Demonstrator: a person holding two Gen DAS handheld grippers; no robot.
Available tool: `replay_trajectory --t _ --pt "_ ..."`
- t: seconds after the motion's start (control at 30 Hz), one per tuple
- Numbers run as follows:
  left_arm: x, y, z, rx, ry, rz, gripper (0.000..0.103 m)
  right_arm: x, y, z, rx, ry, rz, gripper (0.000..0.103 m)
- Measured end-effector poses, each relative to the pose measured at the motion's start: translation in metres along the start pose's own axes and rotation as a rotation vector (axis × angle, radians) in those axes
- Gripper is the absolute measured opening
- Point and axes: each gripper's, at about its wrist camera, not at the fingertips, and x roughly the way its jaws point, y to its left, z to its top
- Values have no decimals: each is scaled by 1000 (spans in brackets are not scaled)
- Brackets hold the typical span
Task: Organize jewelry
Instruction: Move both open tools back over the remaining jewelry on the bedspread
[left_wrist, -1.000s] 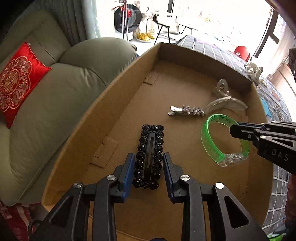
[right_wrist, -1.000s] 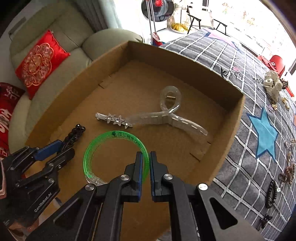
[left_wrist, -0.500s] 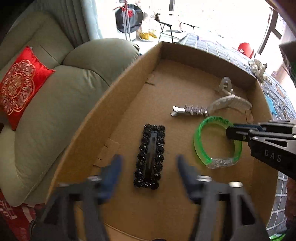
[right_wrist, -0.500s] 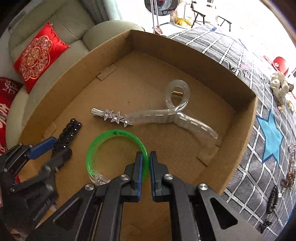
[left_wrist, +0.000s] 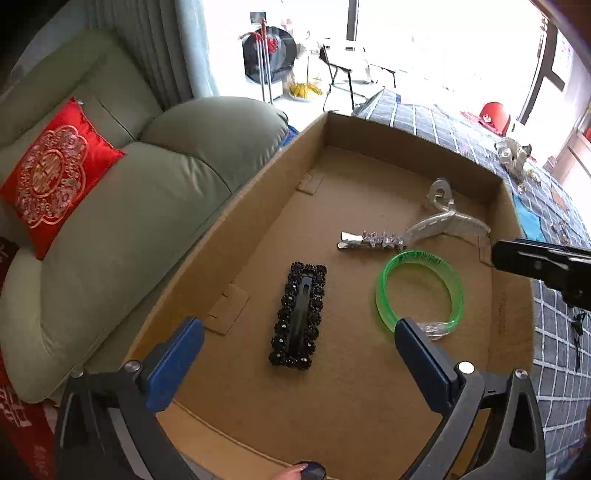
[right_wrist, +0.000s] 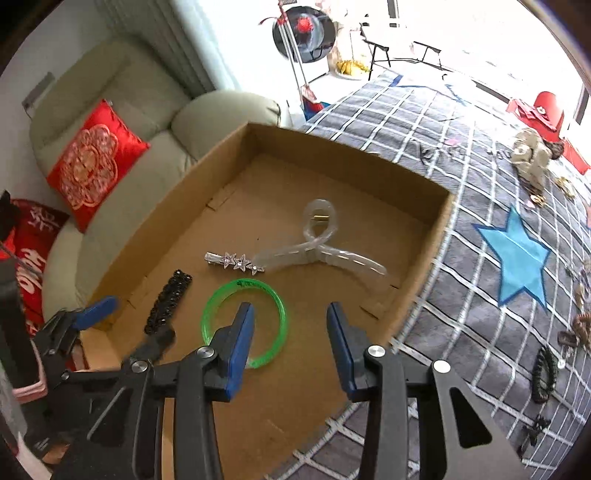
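Cardboard box (left_wrist: 236, 206) floor: black barrette (left_wrist: 298, 314) lies lengthwise toward far wall.

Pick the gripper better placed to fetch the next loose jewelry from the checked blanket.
Right, probably. The right gripper, jaws just opened off the translucent green bangle, sits by the cardboard box edge beside the grey checked blanket with dark hair accessories. The left gripper is over the far side.

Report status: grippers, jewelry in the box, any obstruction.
Left gripper open, jaws just opened, black clip released. Right gripper open, just let go of green bangle. Both lie in box. Nothing blocking.
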Motion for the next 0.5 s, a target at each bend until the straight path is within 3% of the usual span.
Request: replay_trajectory --t 0.27,0.5 --pt "-32 -18 -4 19 -48 -21 103 -46 -30 -24 64 -77 14 54" --pt "-68 -61 -7 91 -103 -91 103 -82 -67 -56 140 -124 -1 72"
